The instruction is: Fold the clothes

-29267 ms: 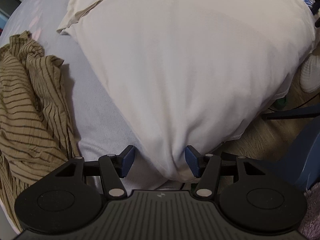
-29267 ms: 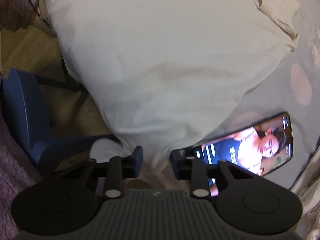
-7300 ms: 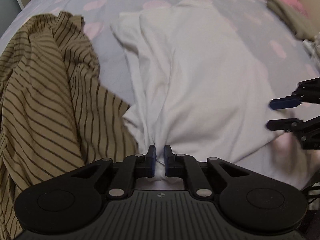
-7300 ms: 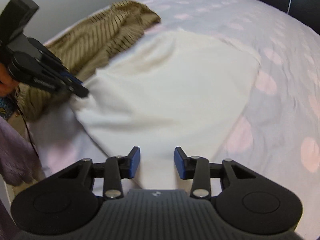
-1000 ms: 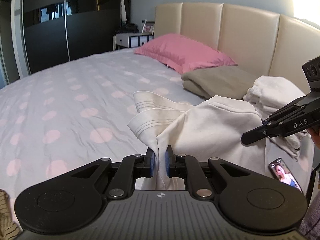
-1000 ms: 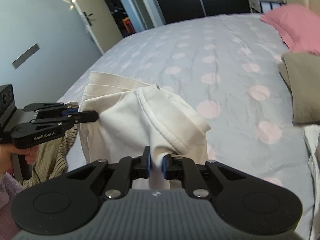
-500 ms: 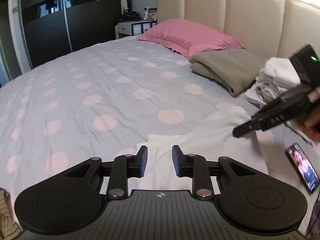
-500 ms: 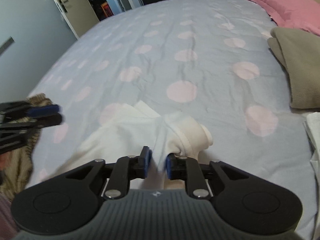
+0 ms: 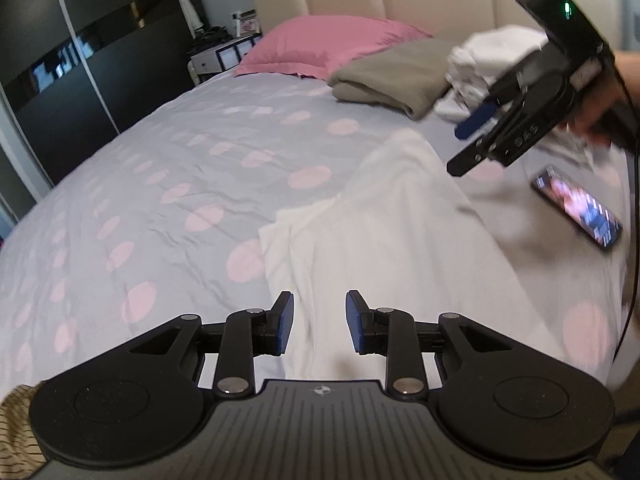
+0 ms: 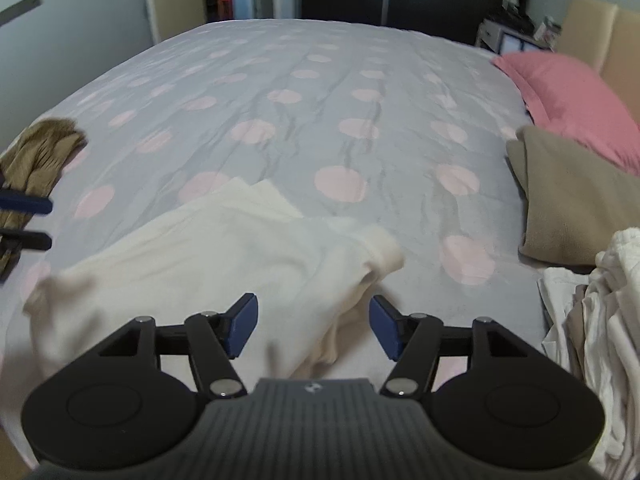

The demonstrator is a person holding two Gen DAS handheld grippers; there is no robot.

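Note:
A white garment [image 9: 400, 240] lies loosely folded on the grey bed cover with pink dots [image 9: 180, 160]. My left gripper [image 9: 320, 312] hovers over its near edge, open, with the pads clear of the cloth. In the right wrist view the same garment [image 10: 220, 256] spreads out with a rumpled fold at its right end. My right gripper [image 10: 314, 316] is over that fold and its jaws are opening; the cloth lies below them, not pinched. The right gripper [image 9: 464, 148] also shows at the upper right of the left wrist view, held by a hand.
A striped tan garment [image 10: 36, 160] lies at the bed's left edge. A lit phone [image 9: 576, 208] rests to the right of the white garment. A folded olive blanket [image 10: 572, 200], a pile of white clothes [image 10: 600, 300] and a pink pillow [image 10: 560, 92] sit toward the headboard.
Both grippers held the white garment up a second ago. They have let it drop onto the bed and spread their jaws, the right one last and wider.

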